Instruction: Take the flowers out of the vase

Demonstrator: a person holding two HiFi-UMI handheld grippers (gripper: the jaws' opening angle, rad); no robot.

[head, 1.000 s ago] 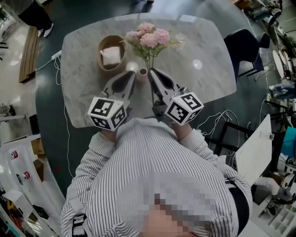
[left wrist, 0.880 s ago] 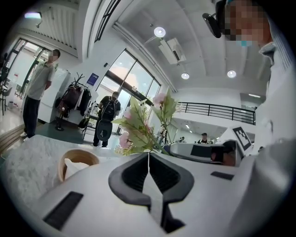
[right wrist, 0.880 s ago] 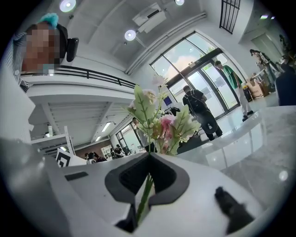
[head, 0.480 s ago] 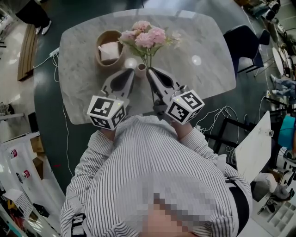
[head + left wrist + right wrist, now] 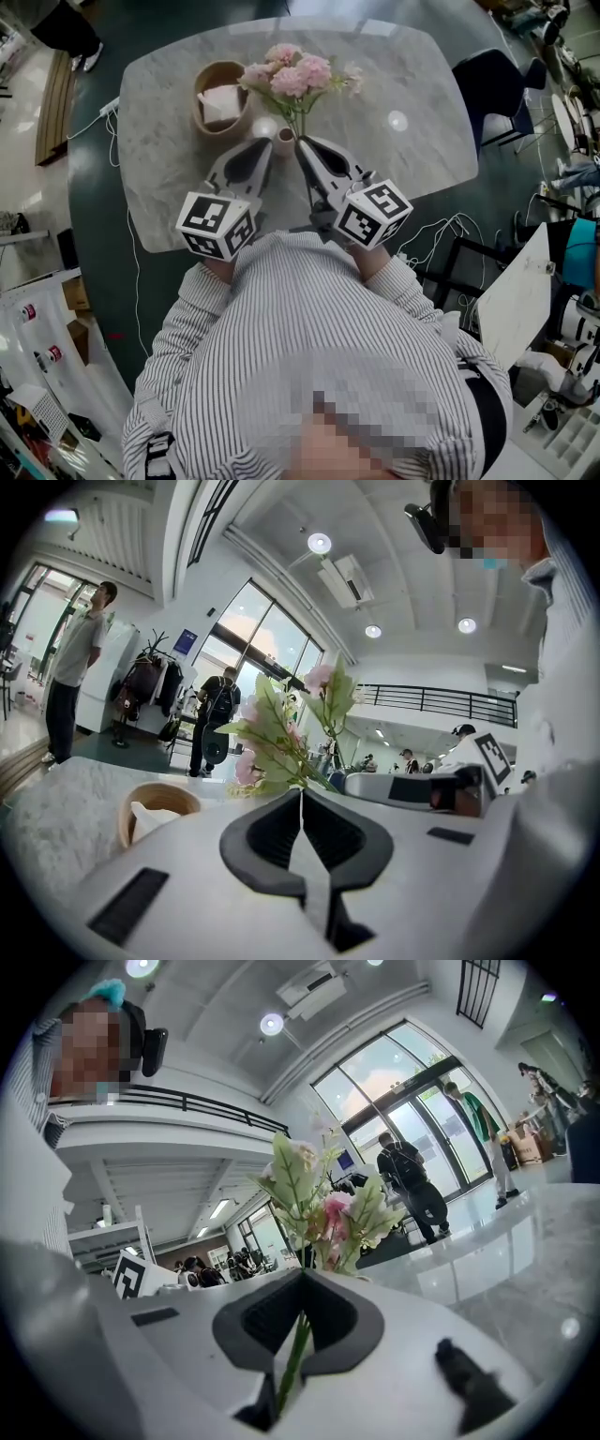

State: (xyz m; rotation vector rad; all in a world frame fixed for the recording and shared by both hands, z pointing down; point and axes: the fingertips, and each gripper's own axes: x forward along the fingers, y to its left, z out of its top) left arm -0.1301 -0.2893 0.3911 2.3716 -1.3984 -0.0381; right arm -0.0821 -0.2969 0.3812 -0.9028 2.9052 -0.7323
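Note:
A bunch of pink flowers [image 5: 295,77] with green leaves stands over a small pale vase [image 5: 285,145] on the marble table [image 5: 412,75]. My right gripper [image 5: 301,142] is shut on the green stems just above the vase mouth. In the right gripper view the stem [image 5: 298,1344] runs between the closed jaws of the right gripper [image 5: 302,1274], with the blooms [image 5: 323,1208] beyond. My left gripper [image 5: 270,142] is shut, its tip beside the vase on the left. The left gripper [image 5: 301,789] shows nothing between its jaws, and they hide the vase.
A wooden bowl [image 5: 202,84] with a white napkin [image 5: 223,103] sits left of the flowers and shows as the bowl [image 5: 155,803] in the left gripper view. A dark chair [image 5: 497,94] stands at the table's right end. Cables [image 5: 436,244] lie on the floor. People stand far off.
Only the head view has shifted a little. Both grippers and the flowers keep their places.

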